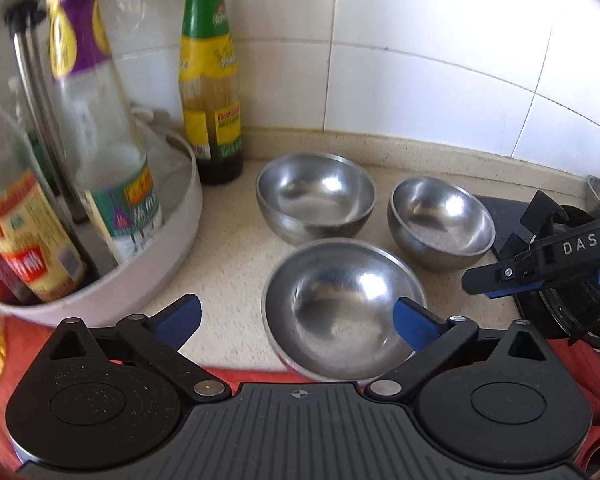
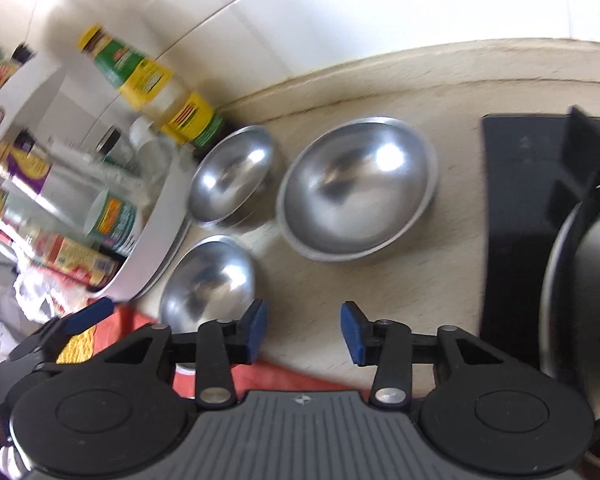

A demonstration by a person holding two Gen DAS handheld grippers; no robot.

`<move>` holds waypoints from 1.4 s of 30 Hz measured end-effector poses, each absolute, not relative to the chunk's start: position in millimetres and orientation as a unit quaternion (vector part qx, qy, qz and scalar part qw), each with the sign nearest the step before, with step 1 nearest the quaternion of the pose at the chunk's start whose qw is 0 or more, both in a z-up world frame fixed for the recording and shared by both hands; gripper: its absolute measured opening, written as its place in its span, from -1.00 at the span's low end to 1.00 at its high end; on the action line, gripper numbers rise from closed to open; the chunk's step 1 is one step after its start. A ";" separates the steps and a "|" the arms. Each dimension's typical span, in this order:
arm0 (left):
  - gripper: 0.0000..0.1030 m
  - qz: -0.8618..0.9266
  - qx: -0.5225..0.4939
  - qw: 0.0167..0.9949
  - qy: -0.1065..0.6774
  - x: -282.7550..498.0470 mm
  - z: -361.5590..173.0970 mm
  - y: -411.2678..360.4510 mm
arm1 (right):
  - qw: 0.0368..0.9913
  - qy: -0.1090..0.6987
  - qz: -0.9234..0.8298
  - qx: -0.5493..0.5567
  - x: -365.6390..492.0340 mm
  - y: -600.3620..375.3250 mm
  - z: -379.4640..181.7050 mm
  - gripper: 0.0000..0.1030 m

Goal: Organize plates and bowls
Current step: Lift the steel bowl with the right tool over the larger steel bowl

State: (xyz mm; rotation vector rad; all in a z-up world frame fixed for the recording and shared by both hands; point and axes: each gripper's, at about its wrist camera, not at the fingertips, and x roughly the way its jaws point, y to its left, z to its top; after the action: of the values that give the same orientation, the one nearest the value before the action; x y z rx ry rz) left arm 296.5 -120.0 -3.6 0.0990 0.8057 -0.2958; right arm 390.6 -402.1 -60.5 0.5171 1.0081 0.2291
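A: As far as both wrist views go, biggest thing is the beige tabletop (image 1: 228, 248), white tiled wall (image 1: 420, 60) behind it

B: Next down?

A: White round rack (image 1: 172, 236) at the left, bottles standing in it. Green-and-yellow sauce bottle (image 1: 210, 80) upright on the tabletop just beside it. Black stove (image 2: 516, 216) at the right edge

B: Bowls?

A: Three steel bowls, all upright, empty, clustered between rack and stove. Near bowl (image 1: 340, 308), back-left bowl (image 1: 314, 196), back-right bowl (image 1: 440, 224). Close together, can't tell if rims touch

B: Grippers?

A: Left hand-held gripper (image 1: 296, 320) spread wide, right pad (image 1: 414, 326) over the near bowl's rim, not pinching it. Right hand-held gripper (image 2: 304, 330) partly spread, nothing between the pads, above bare tabletop near its front edge
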 end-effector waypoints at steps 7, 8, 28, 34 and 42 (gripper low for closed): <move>1.00 -0.162 0.080 0.905 0.386 310.7 14.9 -144.6 | 0.853 0.454 0.068 0.248 409.2 -429.3 -58.7 -0.03; 1.00 -0.169 0.080 0.902 0.390 314.2 15.5 -149.2 | 0.853 0.455 0.064 0.247 413.0 -431.3 -60.4 -0.03; 1.00 -0.277 0.015 0.836 0.473 378.1 -5.9 -241.4 | 0.837 0.452 0.075 0.299 441.0 -469.9 -72.4 -0.04; 0.99 -0.272 0.010 0.830 0.486 391.3 -16.3 -245.9 | 0.829 0.454 0.094 0.313 450.4 -469.5 -73.9 -0.03; 0.94 -0.271 0.009 0.822 0.501 401.8 -30.4 -250.7 | 0.832 0.460 0.097 0.294 457.5 -463.0 -73.0 0.00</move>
State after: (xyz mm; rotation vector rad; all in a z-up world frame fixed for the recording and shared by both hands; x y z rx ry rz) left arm 401.8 -250.7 -30.4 0.0201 1.0661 -0.5762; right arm 457.5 -463.0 -73.0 0.6232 0.9758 0.2065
